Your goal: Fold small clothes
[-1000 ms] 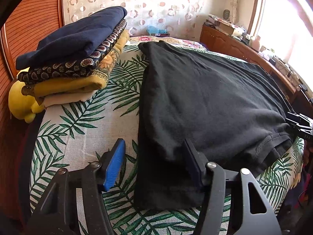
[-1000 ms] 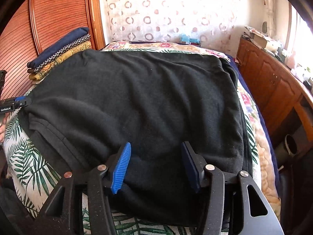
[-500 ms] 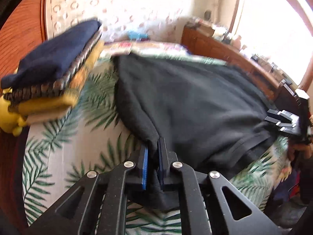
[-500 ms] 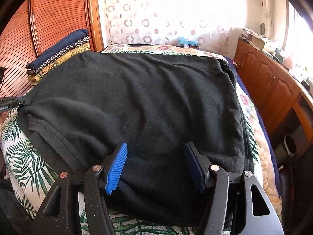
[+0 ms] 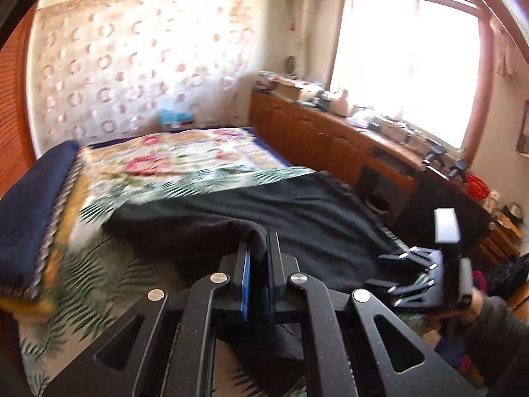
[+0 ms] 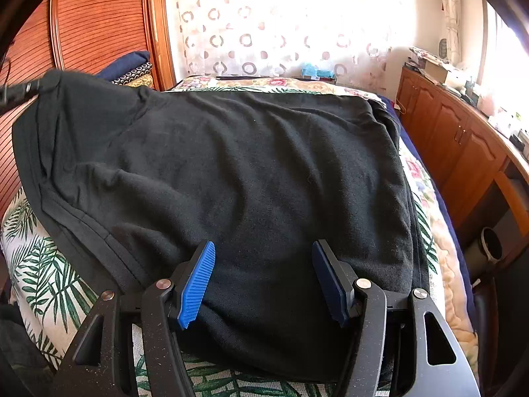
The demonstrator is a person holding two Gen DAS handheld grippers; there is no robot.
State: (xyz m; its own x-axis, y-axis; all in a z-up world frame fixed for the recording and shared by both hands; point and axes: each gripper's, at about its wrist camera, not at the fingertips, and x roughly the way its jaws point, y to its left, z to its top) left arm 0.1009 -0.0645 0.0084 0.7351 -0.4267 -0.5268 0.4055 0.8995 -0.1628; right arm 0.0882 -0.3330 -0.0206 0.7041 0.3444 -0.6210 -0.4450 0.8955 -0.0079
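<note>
Two jaws tell it: the left gripper [image 5: 257, 276], open a second ago, has clamped narrow on a corner of the black shirt [image 6: 251, 172] and lifted it off the bed [image 6: 43, 264]. The right gripper [image 6: 264, 281] still hangs wide over the near hem, holding nothing. Most of the shirt lies flat beside the folded stack [image 5: 29, 211]. A fold seems under way; the right corner probably needs gripping.

Home bedroom: bed [image 5: 185, 162], wooden cabinets [image 6: 456, 139].
</note>
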